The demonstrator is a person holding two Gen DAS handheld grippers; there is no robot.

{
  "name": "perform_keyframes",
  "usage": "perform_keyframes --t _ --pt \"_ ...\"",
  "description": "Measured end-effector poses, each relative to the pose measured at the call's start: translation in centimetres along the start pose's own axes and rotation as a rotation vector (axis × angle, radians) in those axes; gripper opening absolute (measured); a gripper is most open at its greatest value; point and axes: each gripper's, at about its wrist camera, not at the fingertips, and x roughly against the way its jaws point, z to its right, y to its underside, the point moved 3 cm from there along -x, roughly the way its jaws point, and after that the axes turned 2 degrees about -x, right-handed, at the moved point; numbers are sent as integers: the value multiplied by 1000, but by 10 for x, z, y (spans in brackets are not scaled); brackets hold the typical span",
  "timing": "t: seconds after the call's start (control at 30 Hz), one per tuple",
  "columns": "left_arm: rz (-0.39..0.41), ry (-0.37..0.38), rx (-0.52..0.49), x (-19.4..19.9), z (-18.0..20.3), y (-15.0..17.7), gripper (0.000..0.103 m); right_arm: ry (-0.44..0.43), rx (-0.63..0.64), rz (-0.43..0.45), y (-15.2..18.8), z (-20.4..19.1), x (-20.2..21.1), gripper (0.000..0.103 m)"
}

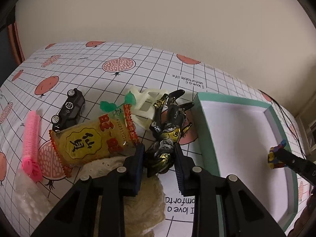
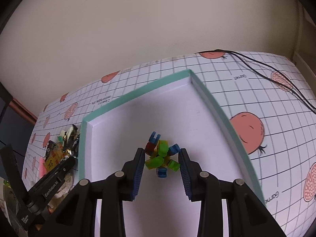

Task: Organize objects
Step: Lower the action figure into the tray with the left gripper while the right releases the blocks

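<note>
It looked like a home: the tabletop (image 1: 138,63) wore a gridded oilcloth printed with pomegranates and the line "I love a comfortable life", pushed against a plain cream wall (image 1: 158,9). Household odds and ends crowded its 9 o'clock side: a snack packet (image 1: 90,138), a toy car (image 1: 69,108), a pink hair roller (image 1: 30,138). Thin black cables (image 2: 266,69) trailed at 2 o'clock.
</note>
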Motion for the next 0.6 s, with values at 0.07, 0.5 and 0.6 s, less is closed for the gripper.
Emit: perform_keyframes --t 0.07,0.5,0.6 --pt "9 9 9 3 -2 -2 30 -3 14 2 -1 -4 0 38" --pt "53 143 18 35 29 -11 30 55 30 15 -11 11 1 38" --pt "21 163 7 28 45 -4 30 66 15 5 -12 19 0 38"
